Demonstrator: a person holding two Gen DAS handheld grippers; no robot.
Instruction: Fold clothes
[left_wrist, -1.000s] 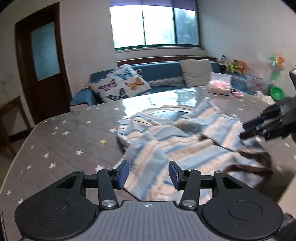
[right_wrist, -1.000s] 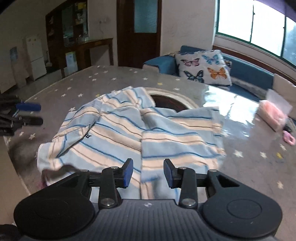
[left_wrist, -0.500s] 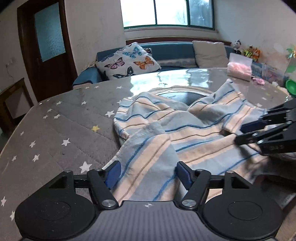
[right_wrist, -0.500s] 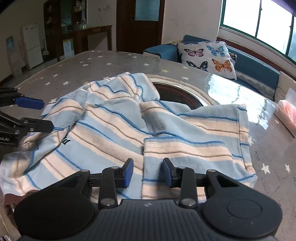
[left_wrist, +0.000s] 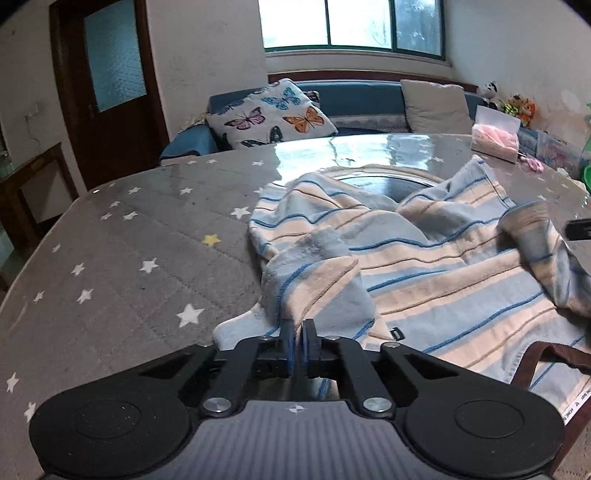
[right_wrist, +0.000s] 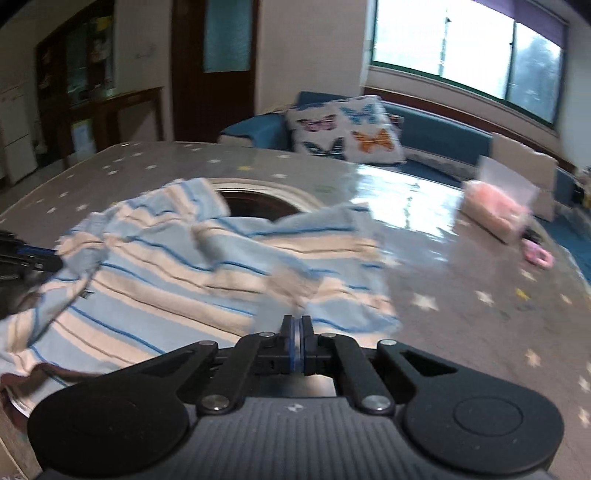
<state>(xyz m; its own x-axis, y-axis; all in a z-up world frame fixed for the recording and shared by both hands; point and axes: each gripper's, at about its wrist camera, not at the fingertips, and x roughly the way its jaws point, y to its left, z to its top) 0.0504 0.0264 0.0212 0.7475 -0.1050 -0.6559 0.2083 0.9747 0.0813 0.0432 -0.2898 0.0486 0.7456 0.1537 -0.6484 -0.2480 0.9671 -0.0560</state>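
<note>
Striped garment (left_wrist: 424, 280) sprawls over the starry table (left_wrist: 122, 266), stretched between both claws. Left gripper (left_wrist: 298, 326) pinches a raised fold; right gripper (right_wrist: 296, 322) clamps a fold just ahead.

A grey star-print table (left_wrist: 122, 258) with a glossy cover carries the lot. A striped blue-and-cream garment (left_wrist: 424, 273) sprawls crumpled across it, partly over a round recess (right_wrist: 258, 201) at the centre. Far side, a pink packet (right_wrist: 495, 210) sits near the edge.
</note>
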